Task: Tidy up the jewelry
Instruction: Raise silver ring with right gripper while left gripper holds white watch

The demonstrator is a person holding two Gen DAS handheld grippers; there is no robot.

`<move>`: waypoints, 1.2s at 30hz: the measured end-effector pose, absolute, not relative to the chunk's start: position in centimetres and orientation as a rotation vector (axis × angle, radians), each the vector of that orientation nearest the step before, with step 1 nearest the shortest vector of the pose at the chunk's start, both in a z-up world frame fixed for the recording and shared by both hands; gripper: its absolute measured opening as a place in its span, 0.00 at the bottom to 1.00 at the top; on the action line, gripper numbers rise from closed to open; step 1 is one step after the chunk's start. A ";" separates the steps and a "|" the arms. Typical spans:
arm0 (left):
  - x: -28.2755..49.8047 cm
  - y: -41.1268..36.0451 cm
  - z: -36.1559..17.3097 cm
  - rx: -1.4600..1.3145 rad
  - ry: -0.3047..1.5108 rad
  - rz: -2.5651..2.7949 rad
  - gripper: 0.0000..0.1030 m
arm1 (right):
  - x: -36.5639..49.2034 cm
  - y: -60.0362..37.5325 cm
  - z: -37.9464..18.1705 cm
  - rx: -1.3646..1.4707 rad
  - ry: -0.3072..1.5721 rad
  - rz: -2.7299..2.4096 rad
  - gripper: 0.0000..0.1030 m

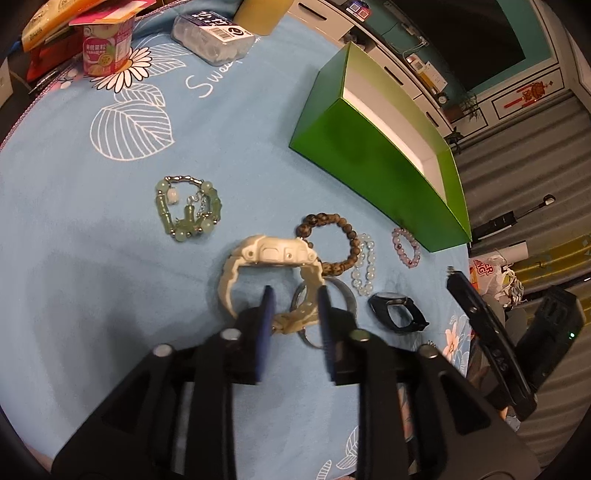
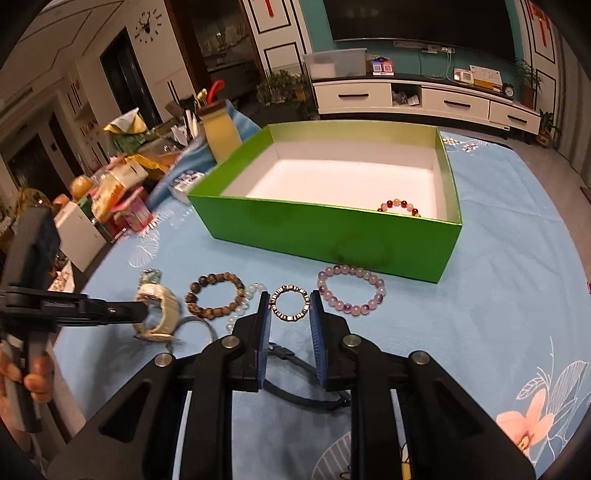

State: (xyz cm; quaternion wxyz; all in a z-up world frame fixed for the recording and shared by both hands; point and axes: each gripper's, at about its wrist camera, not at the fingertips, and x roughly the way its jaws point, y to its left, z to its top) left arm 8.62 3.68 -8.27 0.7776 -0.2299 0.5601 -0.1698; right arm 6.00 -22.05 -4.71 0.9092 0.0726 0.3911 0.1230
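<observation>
A row of jewelry lies on the blue cloth in front of an open green box. A red and white bead bracelet lies inside it. My left gripper is open, its fingers on either side of the strap of a white watch. My right gripper is open around a small silver beaded ring-bracelet. A brown bead bracelet, a clear bead bracelet and a purple bead bracelet lie alongside. A green jade bracelet and a black watch show in the left wrist view.
A metal bangle lies under the white watch. A yogurt cup, a plastic pack and a beige jar stand at the cloth's far side. The table edge drops off right of the black watch.
</observation>
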 end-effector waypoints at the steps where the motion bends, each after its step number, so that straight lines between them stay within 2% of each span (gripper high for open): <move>1: 8.6 3.4 -8.2 -0.497 1.210 -0.372 0.29 | 5.8 -22.1 -4.5 0.153 0.801 0.255 0.20; 4: 8.9 2.9 -8.2 -0.491 1.211 -0.369 0.37 | 5.3 -22.4 -4.4 0.165 0.793 0.260 0.20; 11: 10.5 0.7 -9.1 -0.426 1.226 -0.316 0.38 | 4.9 -22.4 -4.5 0.175 0.793 0.270 0.20; 12: 10.6 0.5 -9.3 -0.422 1.229 -0.308 0.36 | 4.8 -22.4 -4.5 0.175 0.794 0.271 0.20; 14: 10.8 0.4 -9.9 -0.429 1.233 -0.285 0.28 | 4.8 -22.5 -4.5 0.177 0.797 0.273 0.20; 18: 10.6 0.7 -10.0 -0.438 1.218 -0.267 0.22 | 4.8 -22.6 -4.3 0.181 0.786 0.274 0.20; 20: 10.5 0.7 -10.3 -0.451 1.215 -0.288 0.13 | 4.8 -22.7 -4.2 0.185 0.783 0.273 0.20; 28: 9.0 2.4 -8.3 -0.473 1.138 -0.322 0.05 | 3.9 -22.5 -4.2 0.188 0.784 0.279 0.20; 36: 7.9 5.1 -7.2 -0.553 1.109 -0.334 0.05 | 3.3 -22.2 -3.9 0.197 0.775 0.291 0.20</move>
